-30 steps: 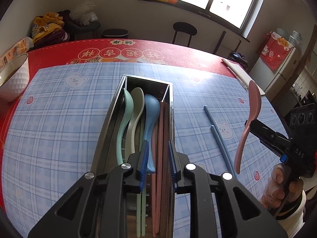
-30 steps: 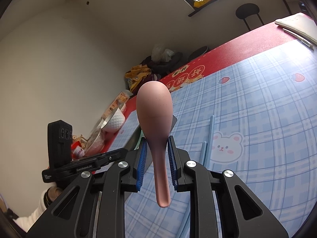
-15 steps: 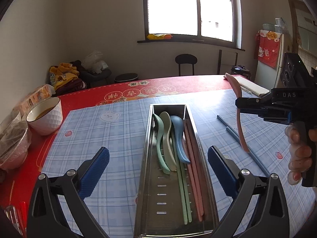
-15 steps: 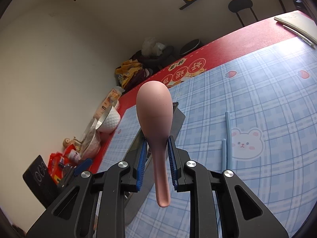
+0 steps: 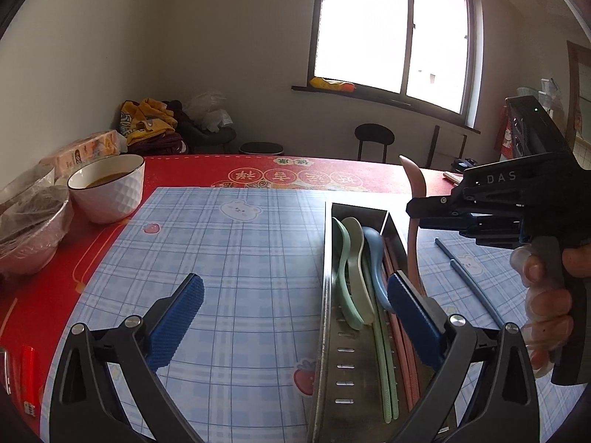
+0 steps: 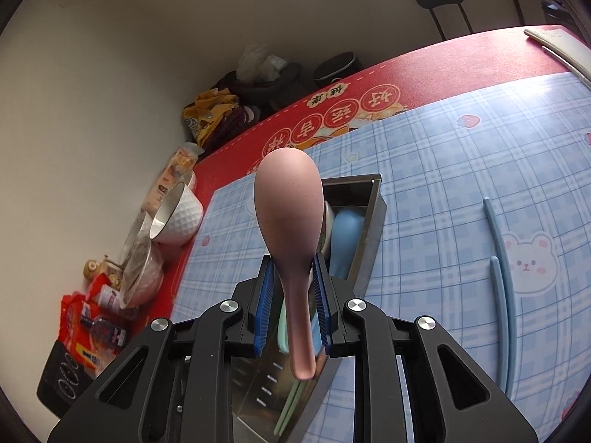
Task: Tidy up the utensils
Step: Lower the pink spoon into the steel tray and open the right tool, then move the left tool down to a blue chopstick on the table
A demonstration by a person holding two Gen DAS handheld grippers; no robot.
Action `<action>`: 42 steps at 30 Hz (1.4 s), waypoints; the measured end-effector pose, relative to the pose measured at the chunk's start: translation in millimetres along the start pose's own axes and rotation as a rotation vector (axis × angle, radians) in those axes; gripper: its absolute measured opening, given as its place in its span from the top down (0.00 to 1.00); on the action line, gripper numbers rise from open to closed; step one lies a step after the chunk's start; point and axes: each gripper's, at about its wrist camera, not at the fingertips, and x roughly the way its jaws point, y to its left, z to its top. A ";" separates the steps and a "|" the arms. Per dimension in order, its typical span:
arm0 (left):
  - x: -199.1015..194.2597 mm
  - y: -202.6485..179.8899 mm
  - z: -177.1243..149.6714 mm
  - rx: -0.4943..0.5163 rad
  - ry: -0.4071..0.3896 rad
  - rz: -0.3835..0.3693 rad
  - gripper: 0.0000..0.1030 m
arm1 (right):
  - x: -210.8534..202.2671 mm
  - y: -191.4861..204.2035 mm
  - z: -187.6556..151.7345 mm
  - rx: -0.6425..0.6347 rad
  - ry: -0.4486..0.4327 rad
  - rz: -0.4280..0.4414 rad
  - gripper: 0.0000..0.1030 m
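Inside tray (image 5: 334,336): three spoons; beside it, two blue chopsticks (image 6: 503,269).

walls: pale | window (image 5: 391,33): bright (daylight) | stool (image 5: 374,136): dark, possibly round

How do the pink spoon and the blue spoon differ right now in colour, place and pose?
The pink spoon is clamped in the right gripper, held in the air; the blue spoon lies in the metal tray. The pink one stands bowl-up, the blue one lies flat beside two green spoons. Both have the same rounded shape.
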 end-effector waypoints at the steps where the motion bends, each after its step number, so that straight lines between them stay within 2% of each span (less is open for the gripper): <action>1: -0.6 0.9 0.1 -0.007 0.000 -0.005 0.06 | 3.9 2.4 0.9 -0.005 0.000 -0.018 0.79; 14: -3.5 2.7 1.0 -0.023 -0.008 -0.011 0.06 | 34.2 2.6 -1.3 -0.022 0.049 -0.123 0.79; 24: 1.6 8.8 -0.9 -0.057 0.010 -0.004 0.06 | 35.6 -5.4 0.4 0.019 0.071 -0.129 0.78; 30: 2.1 12.3 -1.3 -0.072 0.009 -0.011 0.06 | 9.4 -12.0 1.7 -0.037 0.030 -0.087 0.77; 32: 1.3 13.2 -0.7 -0.079 0.004 -0.014 0.06 | -6.0 -19.0 1.8 -0.084 -0.002 -0.085 0.72; 34: -0.4 12.6 0.7 -0.081 0.000 -0.002 0.06 | -23.8 -29.7 1.5 -0.137 -0.039 -0.097 0.54; 35: -2.2 10.4 1.9 -0.083 0.000 0.004 0.06 | -33.2 -35.7 1.6 -0.165 -0.061 -0.107 0.50; 38: -7.4 0.5 6.5 -0.063 -0.001 0.023 0.07 | -56.9 -57.8 3.8 -0.234 -0.086 -0.136 0.46; 39: -9.4 -5.6 7.8 -0.045 0.000 0.038 0.08 | -64.2 -66.4 4.2 -0.246 -0.091 -0.143 0.41; 42: -15.6 -27.2 12.0 -0.017 0.008 0.061 0.14 | -83.3 -90.0 6.1 -0.273 -0.100 -0.171 0.36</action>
